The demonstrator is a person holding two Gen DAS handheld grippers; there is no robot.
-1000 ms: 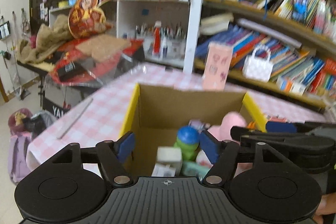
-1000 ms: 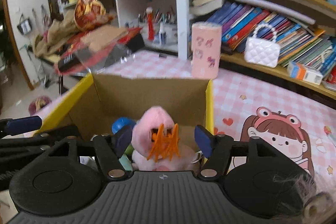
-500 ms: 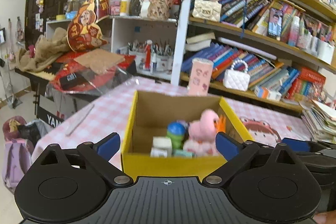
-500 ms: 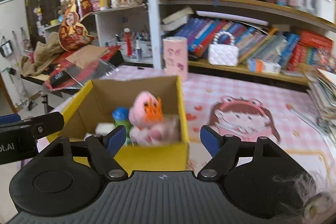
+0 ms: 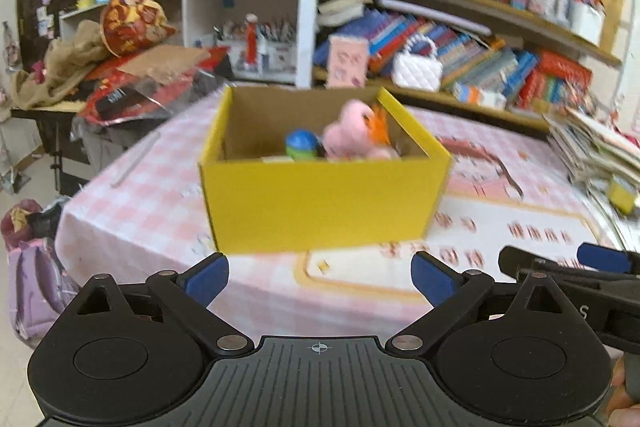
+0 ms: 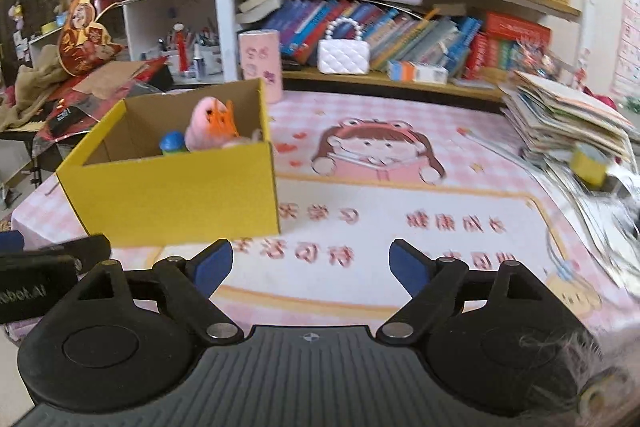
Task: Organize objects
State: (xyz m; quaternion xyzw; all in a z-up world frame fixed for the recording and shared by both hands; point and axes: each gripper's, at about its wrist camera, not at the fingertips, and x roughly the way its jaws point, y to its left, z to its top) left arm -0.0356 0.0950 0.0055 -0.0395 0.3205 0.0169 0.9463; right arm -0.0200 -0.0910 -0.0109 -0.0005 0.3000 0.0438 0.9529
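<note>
While both grippers hang above the near edge of the table, nothing lies between either pair of blue pads. Left gripper [image 5: 319, 277]: jaws spread wide apart, empty, only the tablecloth [image 5: 132, 211] visible in the gap. Right gripper [image 6: 311, 265]: jaws apart and opening at this moment, likewise empty, pink printed characters on the cloth showing between the pads. The yellow cardboard box [image 5: 320, 201] stands open-topped on the pink-and-white checked tablecloth, beyond the left gripper's fingertips and apart from them; in the right wrist view the same box [image 6: 176, 191] sits left of centre, well clear of the right pads. Inside the box: a pink plush toy [image 5: 354, 135] with orange strands [image 5: 380, 125] at its top, leaning toward the right wall, and just beside it on the left a toy with a blue cap [image 5: 302, 141] over a green body. A small white item at the box floor is too blurred to identify. A cartoon girl in a frog hood [image 6: 376, 147] is printed on the cloth to the right of the box. A pink cylindrical container [image 6: 260, 63] stands behind the box near the bookshelf, with a white quilted handbag [image 6: 343, 55] on the lower shelf. A leaning stack of books and papers [image 6: 568, 123] occupies the table's right side. Edges of both views show motion blur.
</note>
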